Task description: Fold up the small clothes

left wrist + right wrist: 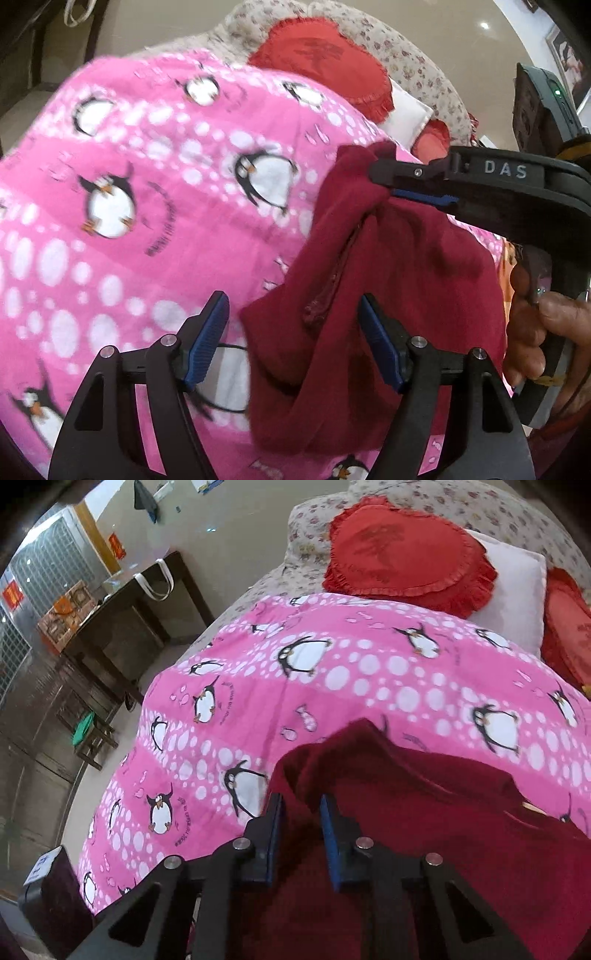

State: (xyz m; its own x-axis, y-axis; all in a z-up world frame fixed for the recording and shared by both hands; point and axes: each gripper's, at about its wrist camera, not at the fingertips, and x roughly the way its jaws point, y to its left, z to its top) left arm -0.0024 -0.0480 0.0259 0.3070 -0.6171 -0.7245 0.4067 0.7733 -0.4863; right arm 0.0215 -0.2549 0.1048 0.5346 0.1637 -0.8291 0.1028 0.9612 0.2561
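Note:
A small dark red garment (376, 280) hangs bunched above the pink penguin blanket (147, 184). In the left wrist view my right gripper (384, 188) comes in from the right and is shut on the garment's top edge. My left gripper (291, 339) is open, its blue pads on either side of the hanging lower fold, not gripping it. In the right wrist view the garment (424, 812) drapes over and between my right gripper's (301, 830) narrowly spaced blue pads, above the blanket (332, 672).
Red heart-shaped cushions (410, 554) and a white pillow (513, 590) lie at the bed's head on a floral sheet (480, 506). A dark wooden table (122, 620) and a stool (88, 734) stand left of the bed. A black box (51, 893) sits on the floor.

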